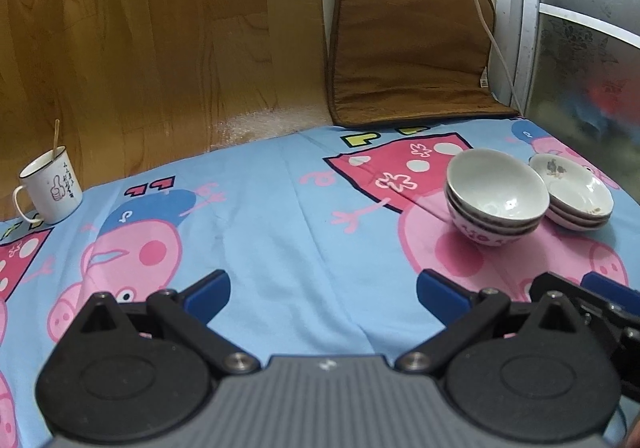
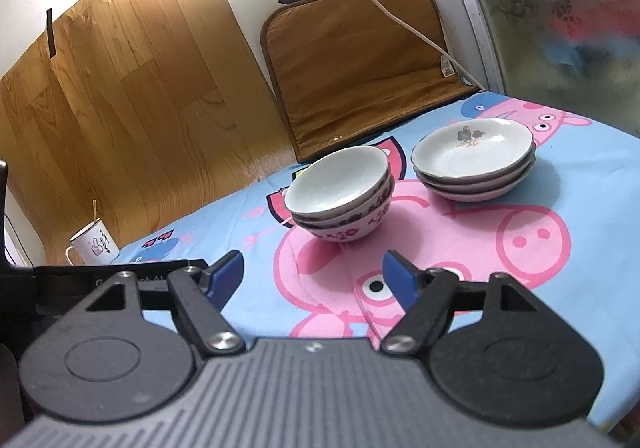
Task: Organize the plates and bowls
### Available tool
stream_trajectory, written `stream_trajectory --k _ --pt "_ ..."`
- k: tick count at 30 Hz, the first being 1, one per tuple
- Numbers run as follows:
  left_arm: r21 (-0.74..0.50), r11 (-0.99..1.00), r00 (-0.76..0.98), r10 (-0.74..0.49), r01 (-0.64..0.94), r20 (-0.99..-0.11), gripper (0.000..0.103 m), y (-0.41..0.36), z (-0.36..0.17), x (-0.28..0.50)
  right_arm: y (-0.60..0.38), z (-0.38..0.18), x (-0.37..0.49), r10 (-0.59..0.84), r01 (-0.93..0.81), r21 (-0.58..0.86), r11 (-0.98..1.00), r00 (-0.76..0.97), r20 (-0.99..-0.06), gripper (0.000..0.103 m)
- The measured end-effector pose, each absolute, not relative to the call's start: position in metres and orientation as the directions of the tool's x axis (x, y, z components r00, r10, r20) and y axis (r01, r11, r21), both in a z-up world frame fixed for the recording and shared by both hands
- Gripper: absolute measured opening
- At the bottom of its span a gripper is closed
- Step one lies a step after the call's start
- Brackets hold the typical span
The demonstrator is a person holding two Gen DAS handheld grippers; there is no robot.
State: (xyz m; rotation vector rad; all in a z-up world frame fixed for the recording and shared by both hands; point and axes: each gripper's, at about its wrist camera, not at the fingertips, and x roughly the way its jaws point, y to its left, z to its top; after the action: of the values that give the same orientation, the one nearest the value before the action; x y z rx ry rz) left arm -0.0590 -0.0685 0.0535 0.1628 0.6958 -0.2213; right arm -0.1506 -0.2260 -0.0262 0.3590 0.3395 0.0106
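A stack of white bowls [image 1: 496, 196] [image 2: 340, 192] with dark patterned outsides sits on the blue cartoon cloth. Right beside it stands a stack of shallow white plates [image 1: 576, 192] [image 2: 474, 162] with a small flower print. My left gripper [image 1: 322, 298] is open over bare cloth, well short and left of the bowls, nothing between its blue fingertips. My right gripper [image 2: 312, 276] is open too, just in front of the bowl stack, holding nothing. In the left wrist view the right gripper's fingertip [image 1: 604, 284] shows at the lower right.
A white mug [image 1: 50, 188] [image 2: 94, 246] with a stick in it stands at the far left of the cloth. A brown cushion [image 1: 412, 48] [image 2: 360, 64] leans on the wall behind the dishes, with a white cable [image 1: 486, 28] over it. A frosted glass door [image 2: 560, 8] borders the right.
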Motion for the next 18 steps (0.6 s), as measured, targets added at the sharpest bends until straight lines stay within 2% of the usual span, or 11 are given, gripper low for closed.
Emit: stream_trajectory --k 5,18 --pt "0.108 0.966 0.763 -0.115 0.235 -0.636 0.103 -0.067 0.052 -0.06 -0.223 -0.026 -0.149 0.072 0.045 0.336 0.941 0.942 -0.328 0.078" --pt "0.105 0.955 0.701 -0.128 0.279 -0.702 0.103 -0.074 0.04 -0.056 -0.221 -0.025 -0.148 0.066 0.053 0.331 0.942 0.939 -0.338 0.079"
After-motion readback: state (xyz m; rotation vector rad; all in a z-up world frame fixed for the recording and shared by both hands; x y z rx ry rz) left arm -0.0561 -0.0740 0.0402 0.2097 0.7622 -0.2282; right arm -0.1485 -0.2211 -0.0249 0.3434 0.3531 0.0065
